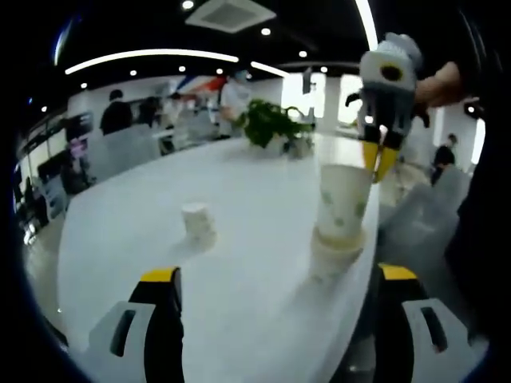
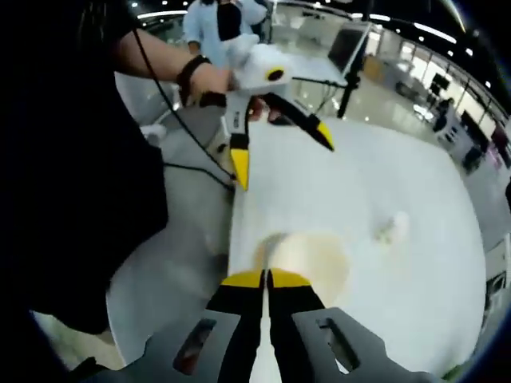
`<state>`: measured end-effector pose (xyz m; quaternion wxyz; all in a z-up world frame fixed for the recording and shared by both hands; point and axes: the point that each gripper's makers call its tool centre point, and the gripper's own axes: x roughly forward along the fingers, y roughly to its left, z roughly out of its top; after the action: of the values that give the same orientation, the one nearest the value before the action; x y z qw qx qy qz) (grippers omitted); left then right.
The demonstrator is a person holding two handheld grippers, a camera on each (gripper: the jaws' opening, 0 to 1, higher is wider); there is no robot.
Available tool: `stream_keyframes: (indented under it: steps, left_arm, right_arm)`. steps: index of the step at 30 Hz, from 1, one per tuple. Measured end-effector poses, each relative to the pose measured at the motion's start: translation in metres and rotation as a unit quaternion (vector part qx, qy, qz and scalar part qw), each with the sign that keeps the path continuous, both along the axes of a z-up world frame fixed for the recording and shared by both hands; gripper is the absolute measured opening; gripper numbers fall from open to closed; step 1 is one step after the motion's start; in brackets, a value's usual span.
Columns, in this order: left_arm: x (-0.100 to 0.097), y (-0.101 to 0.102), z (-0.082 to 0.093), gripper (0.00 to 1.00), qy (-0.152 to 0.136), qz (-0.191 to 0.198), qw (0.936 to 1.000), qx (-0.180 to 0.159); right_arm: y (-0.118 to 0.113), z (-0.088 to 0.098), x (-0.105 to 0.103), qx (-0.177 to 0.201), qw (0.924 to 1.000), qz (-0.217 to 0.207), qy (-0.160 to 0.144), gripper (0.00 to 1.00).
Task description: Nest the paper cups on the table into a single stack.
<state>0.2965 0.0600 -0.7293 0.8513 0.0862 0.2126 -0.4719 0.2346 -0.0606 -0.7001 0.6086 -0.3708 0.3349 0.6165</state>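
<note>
Left gripper view: right gripper (image 1: 378, 164) pinches rim of top cup (image 1: 343, 203), seated in stack (image 1: 337, 254) ahead of left gripper (image 2: 279, 155), jaws wide; lone cup (image 1: 197, 222) further off; release straight, stack looks near table (image 1: 239, 239) edge.

Matt white paper cups (image 1: 342, 215) on a smooth, faintly glossy white table (image 1: 239, 207).
</note>
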Motion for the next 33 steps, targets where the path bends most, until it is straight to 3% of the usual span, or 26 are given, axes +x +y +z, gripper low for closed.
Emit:
stream_keyframes:
  steps: [11, 33]
  left_arm:
    - [-0.001, 0.004, -0.003, 0.98, 0.004, 0.006, 1.0, 0.0]
    - [-0.005, 0.007, -0.005, 0.98, 0.012, 0.013, 0.9998, -0.002]
  right_arm:
    - [0.008, -0.02, -0.003, -0.043, 0.9973, 0.054, -0.027, 0.0]
    - [0.016, -0.057, -0.008, -0.082, 0.993, 0.083, -0.015, 0.0]
